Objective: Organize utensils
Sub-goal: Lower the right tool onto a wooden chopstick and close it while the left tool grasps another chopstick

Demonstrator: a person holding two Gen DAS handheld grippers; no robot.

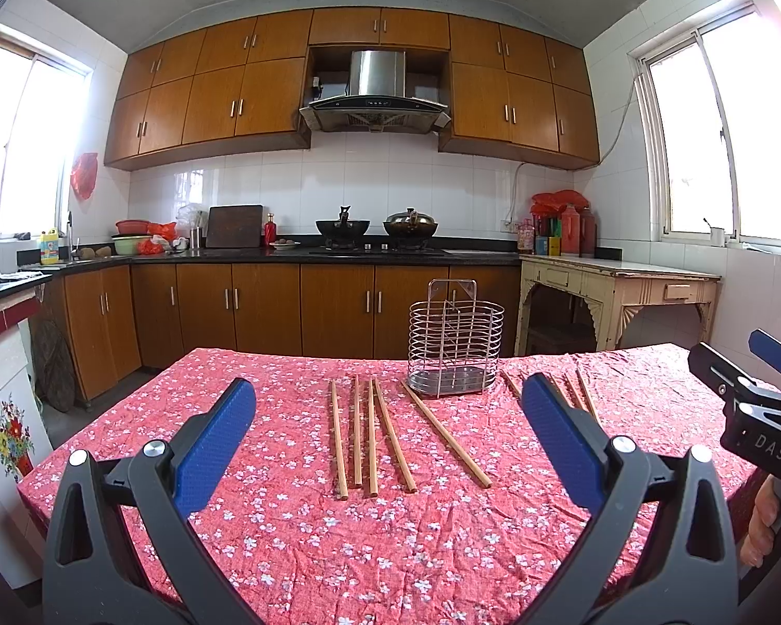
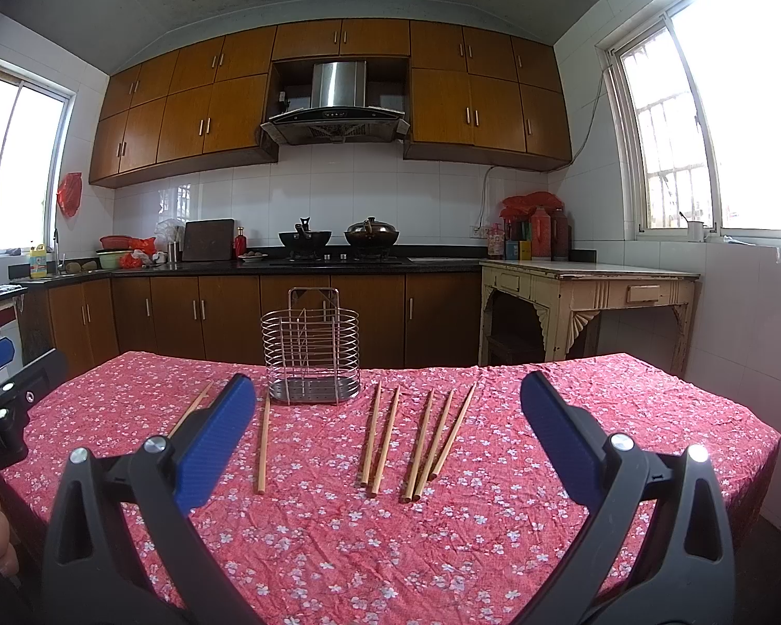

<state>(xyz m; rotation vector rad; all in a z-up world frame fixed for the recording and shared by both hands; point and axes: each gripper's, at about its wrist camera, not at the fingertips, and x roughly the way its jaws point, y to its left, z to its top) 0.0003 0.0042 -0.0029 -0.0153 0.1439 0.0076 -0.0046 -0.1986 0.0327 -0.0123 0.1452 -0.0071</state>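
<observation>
Both tongs, left (image 1: pixel 385 437) and right (image 2: pixel 388 435), gape empty before the rack (image 2: pixel 311 351), chopsticks (image 2: pixel 422 442) lying lengthwise ahead, nearer the right.

Light: your daylight comes from the right window (image 2: pixel 703 120) and the left window (image 1: pixel 21 146).
Glare: both panes blow out white.
Distortion: your fisheye bends the wall cabinets (image 1: pixel 349 88) and darkens the corners.
Focus: sharp.
</observation>
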